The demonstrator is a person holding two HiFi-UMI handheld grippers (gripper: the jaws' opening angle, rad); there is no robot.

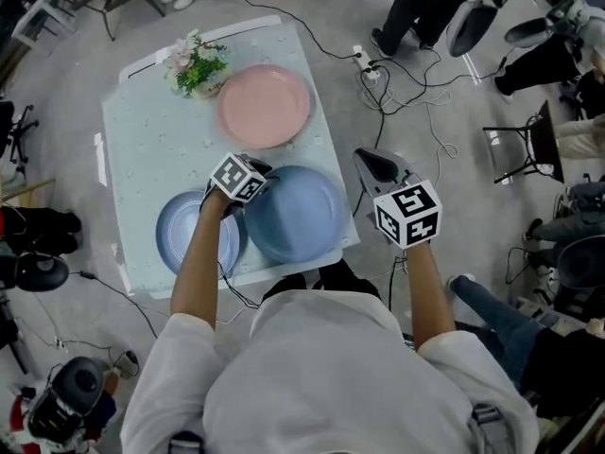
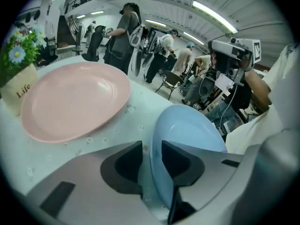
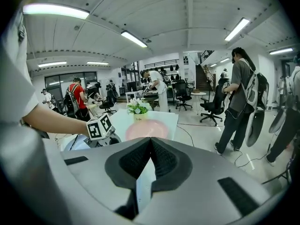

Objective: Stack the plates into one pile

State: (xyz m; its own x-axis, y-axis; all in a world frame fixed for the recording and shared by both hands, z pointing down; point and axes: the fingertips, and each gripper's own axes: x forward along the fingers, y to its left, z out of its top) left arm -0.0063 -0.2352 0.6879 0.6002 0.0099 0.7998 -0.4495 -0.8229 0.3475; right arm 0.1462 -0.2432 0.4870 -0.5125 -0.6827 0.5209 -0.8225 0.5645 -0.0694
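Three plates lie apart on the pale-clothed table (image 1: 151, 149): a pink plate (image 1: 265, 105) at the back, a large blue plate (image 1: 298, 214) at the front right, and a smaller blue plate (image 1: 184, 235) at the front left. My left gripper (image 1: 250, 195) is at the large blue plate's left rim. In the left gripper view that blue plate's rim (image 2: 157, 125) runs between the jaws of the left gripper (image 2: 151, 146), with cloth showing between the left pad and the rim. The pink plate (image 2: 70, 100) lies beyond. My right gripper (image 1: 367, 157) hovers past the table's right edge, shut and empty (image 3: 151, 142).
A small flower pot (image 1: 198, 64) stands at the table's back left, beside the pink plate. Cables and a power strip (image 1: 364, 61) lie on the floor to the right. Chairs and standing people ring the table.
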